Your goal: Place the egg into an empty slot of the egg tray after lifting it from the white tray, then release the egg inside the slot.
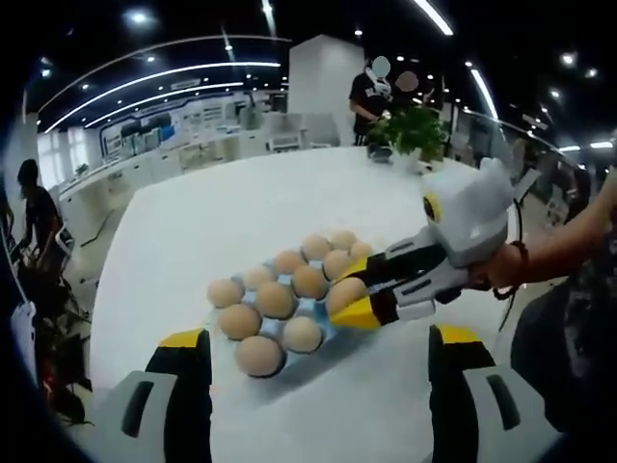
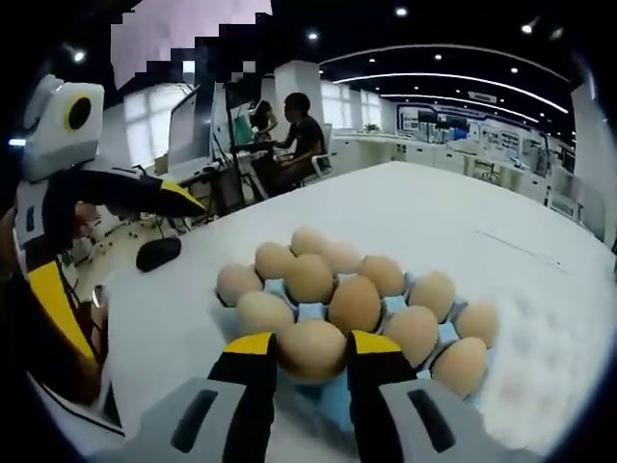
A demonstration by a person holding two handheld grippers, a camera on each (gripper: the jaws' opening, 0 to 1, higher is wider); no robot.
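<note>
A blue egg tray (image 1: 273,328) lies on the white table (image 1: 241,203) with several brown eggs in its slots. My right gripper (image 1: 349,292) comes in from the right, shut on one egg (image 1: 345,294) at the tray's near right edge. In the right gripper view that egg (image 2: 310,349) sits between my two yellow-tipped jaws, which touch both its sides, low over the tray (image 2: 323,397). My left gripper (image 1: 318,338) stands wide open in front of the tray, with nothing between its jaws. Its white body (image 2: 60,121) shows at the left of the right gripper view.
A potted plant (image 1: 416,130) stands at the table's far edge, with people (image 1: 371,96) behind it. Another person (image 1: 34,207) is at the left. A dark mouse-like object (image 2: 157,253) lies near the table edge. People sit at desks with monitors (image 2: 289,135). A hand and forearm (image 1: 569,241) hold the right gripper.
</note>
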